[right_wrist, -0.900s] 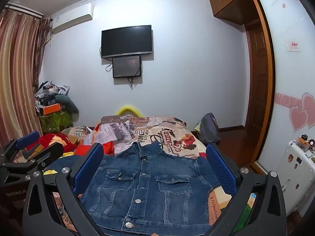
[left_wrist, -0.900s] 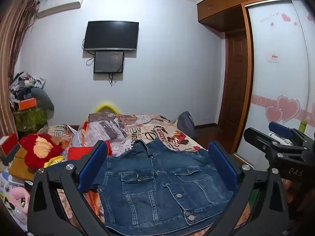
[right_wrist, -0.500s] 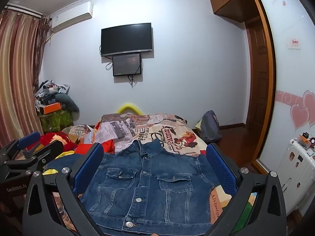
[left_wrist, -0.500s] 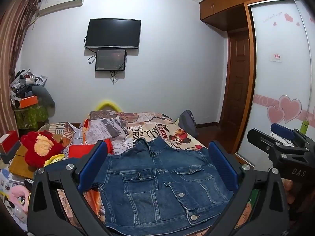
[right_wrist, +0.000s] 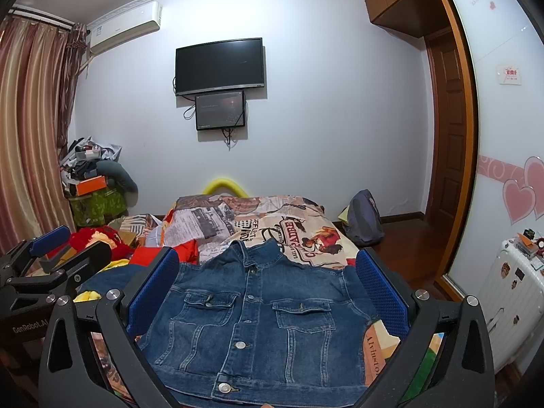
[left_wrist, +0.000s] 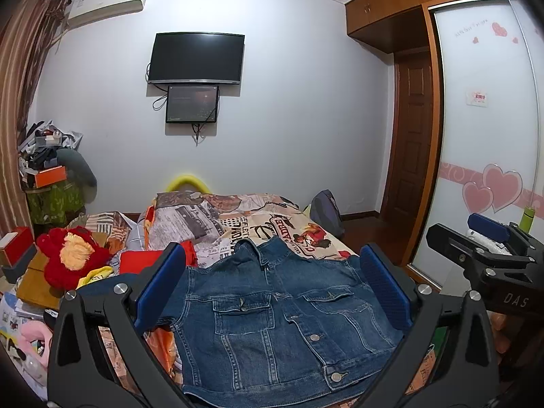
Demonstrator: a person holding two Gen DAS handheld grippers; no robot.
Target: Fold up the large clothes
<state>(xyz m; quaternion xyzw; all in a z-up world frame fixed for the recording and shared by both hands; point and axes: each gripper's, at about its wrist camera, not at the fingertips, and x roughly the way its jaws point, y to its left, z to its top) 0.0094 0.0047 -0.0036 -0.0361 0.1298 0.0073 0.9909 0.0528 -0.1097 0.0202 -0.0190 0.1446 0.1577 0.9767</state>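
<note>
A blue jean jacket, spread flat on the bed, front side up, buttons done up, collar pointing to the far wall. Two chest pockets, flaps shut. Under it, a bedcover with newspaper pictures and big letters. Left gripper up in the air over the jacket, blue pads far apart, wide open, holding nothing. Right gripper the same: wide open, above the jacket, not touching it. Both tipped a little down. In the left view, the right gripper off at the right edge; in the right view, the left gripper off at the left edge. Left of the jacket, a red cloth and a red plush toy in a messy pile. Beyond the bed, a grey backpack on the floor by a brown door. On the far wall, a black TV with a small screen right under it. An air conditioner up high, striped curtains at the left. A white suitcase at the right.
</note>
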